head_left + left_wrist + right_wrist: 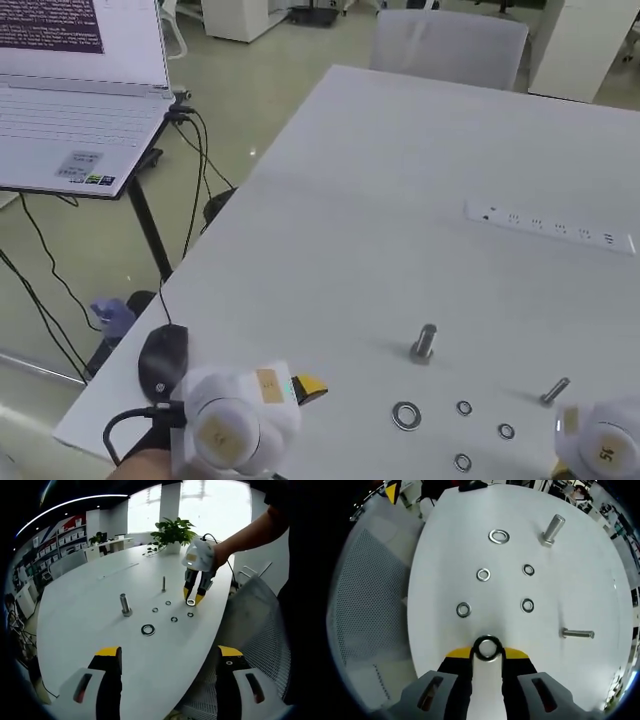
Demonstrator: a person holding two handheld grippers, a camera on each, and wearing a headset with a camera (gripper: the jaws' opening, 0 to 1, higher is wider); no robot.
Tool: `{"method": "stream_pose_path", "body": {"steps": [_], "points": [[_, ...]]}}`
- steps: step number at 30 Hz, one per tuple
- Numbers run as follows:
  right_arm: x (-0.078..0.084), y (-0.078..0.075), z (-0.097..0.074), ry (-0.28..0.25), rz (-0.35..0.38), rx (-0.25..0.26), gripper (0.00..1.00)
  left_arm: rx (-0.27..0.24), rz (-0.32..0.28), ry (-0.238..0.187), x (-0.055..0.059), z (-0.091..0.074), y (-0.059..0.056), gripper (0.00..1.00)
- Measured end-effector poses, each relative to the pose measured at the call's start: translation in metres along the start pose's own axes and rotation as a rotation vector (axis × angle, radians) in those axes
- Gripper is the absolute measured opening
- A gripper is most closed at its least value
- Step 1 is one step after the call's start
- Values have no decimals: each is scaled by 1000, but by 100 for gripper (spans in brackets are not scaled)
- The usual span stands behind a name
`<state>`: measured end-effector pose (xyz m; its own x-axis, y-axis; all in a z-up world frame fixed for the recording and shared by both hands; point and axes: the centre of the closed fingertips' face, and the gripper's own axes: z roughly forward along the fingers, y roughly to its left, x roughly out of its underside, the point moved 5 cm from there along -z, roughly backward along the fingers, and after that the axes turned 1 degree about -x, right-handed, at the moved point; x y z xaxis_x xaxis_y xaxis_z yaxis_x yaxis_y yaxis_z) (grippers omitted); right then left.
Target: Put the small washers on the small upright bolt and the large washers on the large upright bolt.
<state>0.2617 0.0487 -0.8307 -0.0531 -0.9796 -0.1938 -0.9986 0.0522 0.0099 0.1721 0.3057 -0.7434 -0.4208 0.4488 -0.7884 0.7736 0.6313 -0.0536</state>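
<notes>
The white table is broad, smooth and matt, with a rounded edge. At its far end stands a chair with a grey fabric back. A silver laptop sits open on a stand off the table's left side, and a long white plastic power strip lies flat near the right edge.

The left gripper hangs over the table's near edge. Its black, yellow-tipped jaws are wide apart with nothing between them. The right gripper has its jaws pressed together on the held washer, a flat metal ring gripped by its edge and lifted off the surface.

The large bolt is a stout, shiny cylinder that stands upright on its head. The small bolt is thin and grey, and stands upright well apart from it. A large washer lies flat beside the large bolt. Four small washers, thin steel rings, lie scattered flat between the bolts and the right gripper.
</notes>
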Motion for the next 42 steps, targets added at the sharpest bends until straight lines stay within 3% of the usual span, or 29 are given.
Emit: {"method": "stream_pose_path", "body": {"steps": [12,32,42], "points": [[2,3,-8,0,23,-31,21,-6,-5,2,1,-2,-1,76],[-17,-13,-54,-20,27,-35,21,-17,3,4,4,-3,-1,76],[-39,-23,-68,-31,-6,-31,21,-29,-3,9,8,-6,4,76]]}}
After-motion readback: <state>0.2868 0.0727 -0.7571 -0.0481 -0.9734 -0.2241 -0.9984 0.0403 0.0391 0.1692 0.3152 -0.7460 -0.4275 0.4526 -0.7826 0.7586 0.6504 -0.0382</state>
